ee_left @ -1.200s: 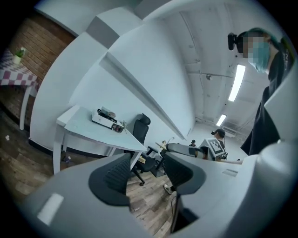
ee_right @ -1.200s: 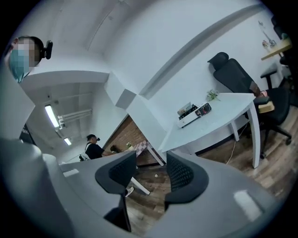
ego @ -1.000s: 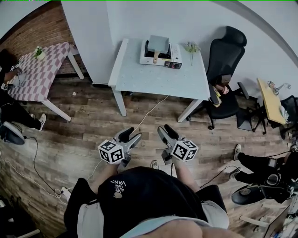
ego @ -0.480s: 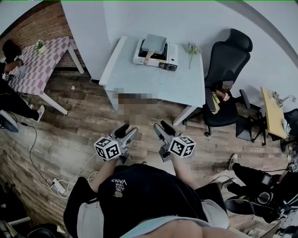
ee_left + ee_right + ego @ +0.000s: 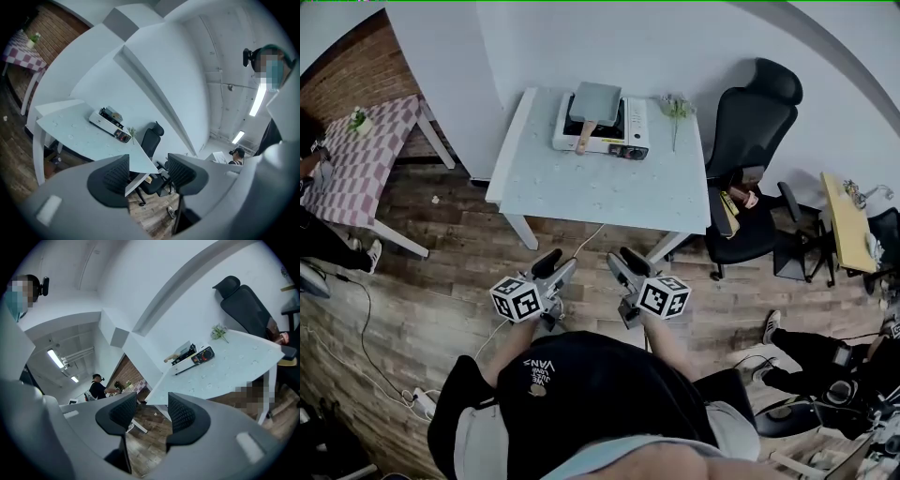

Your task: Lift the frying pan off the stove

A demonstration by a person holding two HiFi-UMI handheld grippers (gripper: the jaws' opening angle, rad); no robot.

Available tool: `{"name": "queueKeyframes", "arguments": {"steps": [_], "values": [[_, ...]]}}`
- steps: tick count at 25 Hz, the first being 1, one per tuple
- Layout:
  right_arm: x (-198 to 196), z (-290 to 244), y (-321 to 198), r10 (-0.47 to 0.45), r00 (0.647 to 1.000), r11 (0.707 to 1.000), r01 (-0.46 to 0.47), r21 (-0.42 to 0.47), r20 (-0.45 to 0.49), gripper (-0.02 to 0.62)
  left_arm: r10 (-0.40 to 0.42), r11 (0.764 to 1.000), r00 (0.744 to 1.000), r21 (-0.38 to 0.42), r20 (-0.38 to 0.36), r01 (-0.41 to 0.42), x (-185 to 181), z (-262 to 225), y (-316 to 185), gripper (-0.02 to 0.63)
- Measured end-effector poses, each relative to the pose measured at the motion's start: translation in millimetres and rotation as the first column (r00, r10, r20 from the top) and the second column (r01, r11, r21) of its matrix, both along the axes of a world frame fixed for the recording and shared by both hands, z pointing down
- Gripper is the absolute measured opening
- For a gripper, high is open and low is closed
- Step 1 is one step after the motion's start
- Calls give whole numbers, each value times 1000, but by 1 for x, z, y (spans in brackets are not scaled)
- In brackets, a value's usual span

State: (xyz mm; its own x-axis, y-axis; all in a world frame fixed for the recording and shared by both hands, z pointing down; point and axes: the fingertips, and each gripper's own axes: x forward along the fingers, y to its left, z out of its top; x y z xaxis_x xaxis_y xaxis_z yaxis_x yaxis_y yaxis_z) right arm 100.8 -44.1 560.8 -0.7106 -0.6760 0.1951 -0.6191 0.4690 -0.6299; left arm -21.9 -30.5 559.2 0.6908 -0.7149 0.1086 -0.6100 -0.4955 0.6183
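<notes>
Your frying pan (image 5: 594,100) is square and grey, wooden handle toward you, on the white stove (image 5: 609,145); left claw (image 5: 555,267) and right claw (image 5: 627,264) both gape empty.

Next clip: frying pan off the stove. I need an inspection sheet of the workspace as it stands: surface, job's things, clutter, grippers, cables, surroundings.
Surface: white table, with only faint specks on its near half.
Job's things: square frying pan sits on the portable stove at the table's far side, its wooden handle pointing toward the person.
Clutter: one green sprig beside the stove.
Grippers: left gripper and right gripper are both open and empty, held over the floor short of the table.
Cables: a white cable runs from under the table; a power strip lies on the floor.
Surroundings: black office chair, checkered table, other people at the edges.
</notes>
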Motion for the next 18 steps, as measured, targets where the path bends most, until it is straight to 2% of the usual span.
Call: {"name": "queueKeyframes", "arguments": {"steps": [11,18], "values": [[-46,-8,-96,104,994,994,-104,-16,22,198,113,994,994,-1,-2,-113,-46,-11,-107,232],[-74,-6,-141,186,980,982,-184,-33,68,198,216,976,976,-2,-18,-216,-65,-9,-151,232]]}}
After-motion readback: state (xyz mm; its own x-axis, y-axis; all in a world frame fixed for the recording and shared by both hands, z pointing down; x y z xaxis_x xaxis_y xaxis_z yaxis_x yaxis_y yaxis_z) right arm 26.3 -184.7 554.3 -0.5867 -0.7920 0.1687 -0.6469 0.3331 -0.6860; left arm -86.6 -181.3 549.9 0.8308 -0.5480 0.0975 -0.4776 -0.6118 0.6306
